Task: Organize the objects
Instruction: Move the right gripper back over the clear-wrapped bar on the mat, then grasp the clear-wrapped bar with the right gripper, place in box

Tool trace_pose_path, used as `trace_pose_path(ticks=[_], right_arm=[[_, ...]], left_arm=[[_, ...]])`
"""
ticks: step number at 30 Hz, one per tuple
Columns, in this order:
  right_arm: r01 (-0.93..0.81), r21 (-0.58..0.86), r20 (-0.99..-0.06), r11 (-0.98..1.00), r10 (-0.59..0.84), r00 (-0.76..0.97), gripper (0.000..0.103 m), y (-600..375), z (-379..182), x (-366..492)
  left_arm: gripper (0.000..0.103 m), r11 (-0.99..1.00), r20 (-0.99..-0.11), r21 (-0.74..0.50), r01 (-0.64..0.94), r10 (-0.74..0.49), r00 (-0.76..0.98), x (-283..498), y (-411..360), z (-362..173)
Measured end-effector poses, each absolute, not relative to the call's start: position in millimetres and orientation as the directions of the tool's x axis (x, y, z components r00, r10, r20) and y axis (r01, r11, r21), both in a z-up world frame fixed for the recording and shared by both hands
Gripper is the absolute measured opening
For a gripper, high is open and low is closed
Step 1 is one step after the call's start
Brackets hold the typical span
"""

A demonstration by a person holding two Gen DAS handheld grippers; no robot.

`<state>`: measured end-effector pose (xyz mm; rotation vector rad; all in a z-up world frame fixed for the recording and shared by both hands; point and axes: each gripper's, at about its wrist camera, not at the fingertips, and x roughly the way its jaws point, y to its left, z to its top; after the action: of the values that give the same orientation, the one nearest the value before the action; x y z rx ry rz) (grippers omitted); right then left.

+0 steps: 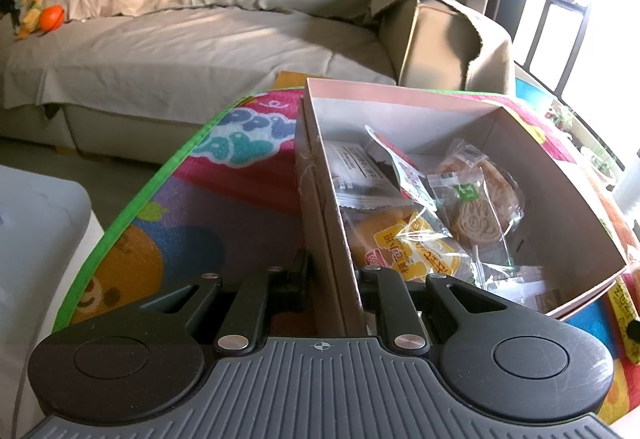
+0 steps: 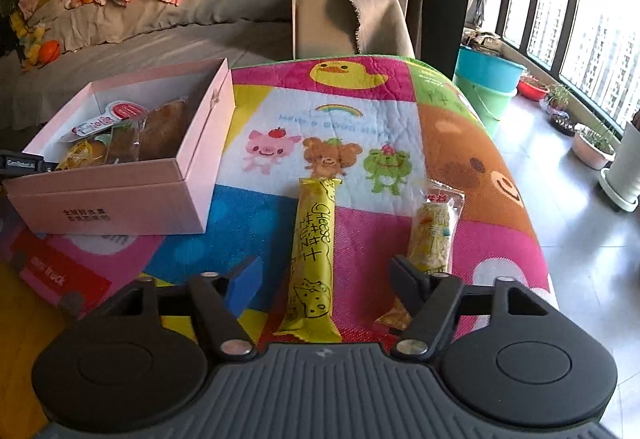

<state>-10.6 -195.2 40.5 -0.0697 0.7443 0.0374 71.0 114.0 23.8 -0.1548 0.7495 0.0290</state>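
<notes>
A pink cardboard box (image 1: 400, 95) holding several wrapped snacks (image 1: 472, 215) sits on a colourful play mat. My left gripper (image 1: 334, 275) is shut on the box's near left wall, one finger outside and one inside. The box also shows in the right wrist view (image 2: 120, 195) at left. My right gripper (image 2: 324, 275) is open, low over the mat, with a long yellow cheese stick packet (image 2: 314, 255) lying between its fingers. A second yellow snack packet (image 2: 434, 235) lies just beyond the right fingertip (image 2: 404, 271).
The cartoon play mat (image 2: 340, 119) covers the raised surface; its edge drops off at right to a tiled floor with buckets (image 2: 488, 79) and plant pots (image 2: 592, 149). A grey sofa (image 1: 200, 39) with clothes stands behind. A white container (image 1: 36, 223) is at left.
</notes>
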Motion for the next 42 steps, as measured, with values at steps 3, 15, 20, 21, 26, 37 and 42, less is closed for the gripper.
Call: trace_pose_path(ticks=[3,15,20,21,26,37,42], right_arm=[[-0.029,-0.082,-0.650,0.996,-0.032,0.759,0.062,-200,43,-10],[0.107,-0.104,-0.681,0.989,-0.149,0.717,0.052,-234,27,15],[0.084,-0.103,-0.690,0.991,-0.132,0.711,0.037,-230,23,22],[0.075,-0.103,-0.692,0.992,-0.126,0.711,0.031,-228,23,22],[0.036,-0.085,-0.704,0.996,-0.086,0.705,0.028,-225,28,17],[-0.056,-0.039,-0.648,0.998,0.017,0.761,0.028,-208,85,-22],[-0.114,-0.017,-0.584,0.993,0.082,0.808,0.028,-194,122,-33]], left_arm=[[0.016,0.989,-0.681,-0.124,-0.084,-0.023,0.732,71,113,24],[0.016,0.990,-0.681,-0.114,-0.087,-0.014,0.732,71,111,24],[0.016,0.990,-0.682,-0.115,-0.087,-0.015,0.731,71,111,24],[0.016,0.990,-0.682,-0.115,-0.087,-0.015,0.731,71,111,24],[0.016,0.989,-0.682,-0.115,-0.087,-0.015,0.732,71,111,24],[0.016,0.989,-0.682,-0.116,-0.087,-0.016,0.731,71,112,24],[0.016,0.989,-0.680,-0.124,-0.084,-0.023,0.733,70,111,24]])
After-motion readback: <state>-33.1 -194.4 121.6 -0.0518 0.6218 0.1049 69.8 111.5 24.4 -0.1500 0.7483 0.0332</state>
